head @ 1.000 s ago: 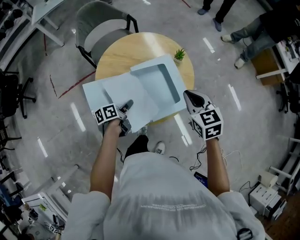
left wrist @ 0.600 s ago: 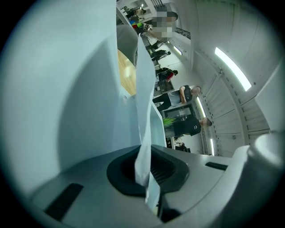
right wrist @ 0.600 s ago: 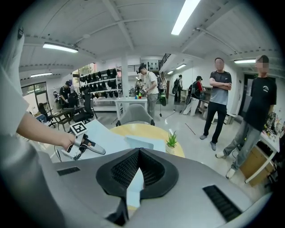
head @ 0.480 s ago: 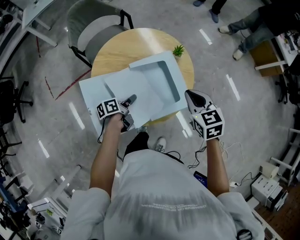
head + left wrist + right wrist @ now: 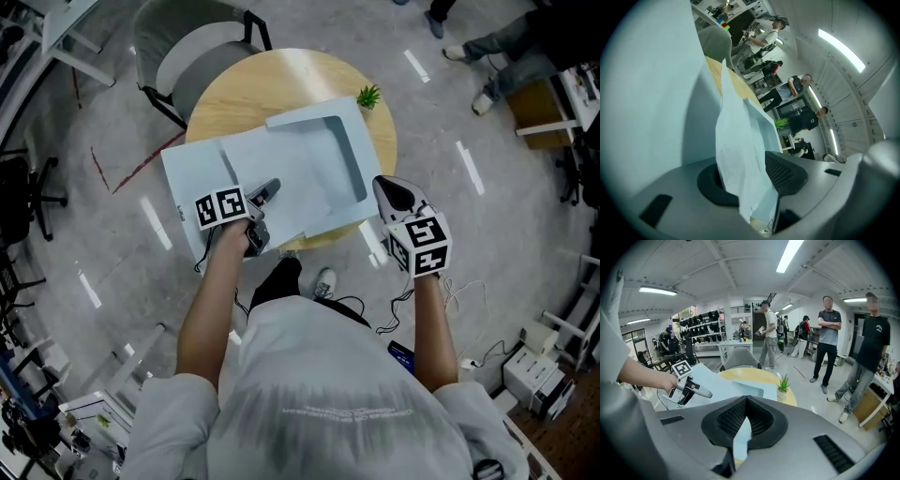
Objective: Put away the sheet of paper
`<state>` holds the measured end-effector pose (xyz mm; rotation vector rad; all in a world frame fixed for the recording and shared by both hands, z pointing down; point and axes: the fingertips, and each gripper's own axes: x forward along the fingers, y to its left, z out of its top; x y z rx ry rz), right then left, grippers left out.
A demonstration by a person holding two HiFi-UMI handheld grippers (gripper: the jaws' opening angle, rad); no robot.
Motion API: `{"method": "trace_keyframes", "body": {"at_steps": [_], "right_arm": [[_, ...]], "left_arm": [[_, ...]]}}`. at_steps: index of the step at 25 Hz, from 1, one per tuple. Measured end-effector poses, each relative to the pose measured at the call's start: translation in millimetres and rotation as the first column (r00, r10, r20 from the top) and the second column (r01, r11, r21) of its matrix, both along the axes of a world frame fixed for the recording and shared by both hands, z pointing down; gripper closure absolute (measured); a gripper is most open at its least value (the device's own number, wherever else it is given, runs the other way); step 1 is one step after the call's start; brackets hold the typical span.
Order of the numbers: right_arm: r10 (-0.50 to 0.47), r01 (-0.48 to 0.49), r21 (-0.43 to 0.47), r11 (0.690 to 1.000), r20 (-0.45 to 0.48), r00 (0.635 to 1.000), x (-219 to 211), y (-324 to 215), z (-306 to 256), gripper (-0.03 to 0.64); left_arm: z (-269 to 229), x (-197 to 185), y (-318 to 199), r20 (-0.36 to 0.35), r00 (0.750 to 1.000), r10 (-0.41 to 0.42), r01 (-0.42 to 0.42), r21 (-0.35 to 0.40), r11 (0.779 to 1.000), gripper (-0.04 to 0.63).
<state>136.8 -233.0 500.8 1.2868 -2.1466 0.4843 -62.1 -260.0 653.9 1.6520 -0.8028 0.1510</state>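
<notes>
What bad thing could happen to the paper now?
1. The left gripper has just been opening its jaws with the sheet of paper between them. The sheet may slide or flop out before it lies flat on the folder.
2. The folder hangs over the near edge of the table, so a nudge might tip it off.

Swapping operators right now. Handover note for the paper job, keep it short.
Left gripper: jaws just opened, sheet of paper loose between them, over the open folder.
Right gripper: shut, nothing seen in it, hovering off the table at its right-hand edge in the head view.
Done: sheet lies on the folder's left half.
Left: pull the left gripper clear, then probably close the folder.
</notes>
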Motion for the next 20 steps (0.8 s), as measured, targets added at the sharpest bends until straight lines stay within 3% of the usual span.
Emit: {"method": "trace_keyframes", "body": {"at_steps": [6,9,11,20], "right_arm": [[-0.004,0.004,-0.004,1.000,0.000,1.000,-2.9,-2.3,5.5,0.589],[-0.006,0.006,-0.010,1.000,0.001,1.000,-6.1,1.0,7.8,0.589],[-0.009,0.009,-0.015,1.000,0.002,1.000,-8.2,2.3,9.2,0.589],[0.018,-0.018,-0.038,0.999,0.003,1.000,1.2,5.2,18.9,0.589]], "left_arm": [[-5.9,-23.9,0.7,0.082,0.995,-0.052,0.049,0.039,0.998,0.410],[0.7,-26.4,1.5,0.094,0.994,-0.056,0.053,0.026,0.998,0.514],[5.5,-23.8,-1.1,0.089,0.994,-0.063,0.062,0.012,0.998,0.551],[11.8,3.8,-14.7,0.013,0.998,-0.058,0.058,-0.025,0.998,0.563]]}}
